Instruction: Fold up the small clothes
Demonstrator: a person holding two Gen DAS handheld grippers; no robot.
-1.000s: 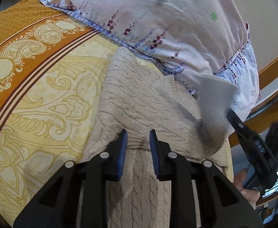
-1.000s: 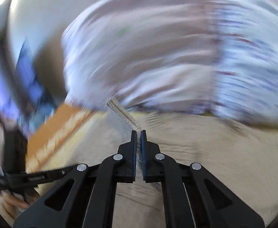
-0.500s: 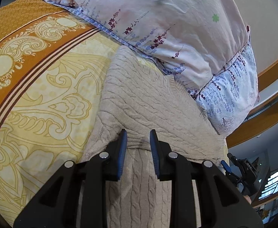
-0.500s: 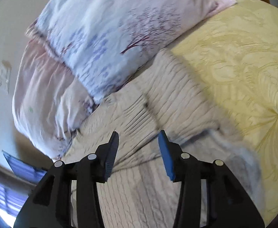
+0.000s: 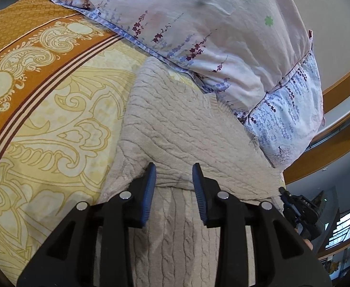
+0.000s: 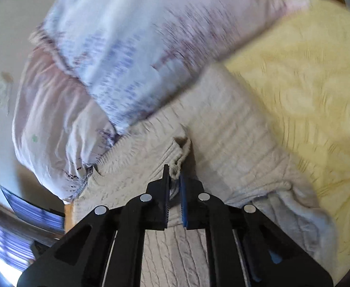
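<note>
On bed (image 5: 55,124) beside pillows (image 5: 199,35): sweater (image 5: 175,124) part-folded, right gripper (image 6: 174,174) fingers pinching a bunched edge, left gripper (image 5: 174,174) fingers spread over a fold; next, probably carrying that edge across and smoothing flat.

The right gripper (image 6: 174,174) has its jaws pinched on a bunched fold of the beige cable-knit sweater (image 6: 227,129), which lies on the yellow bedspread (image 6: 306,76) against what looks, through the blur, like two stacked floral pillows (image 6: 132,47).
</note>
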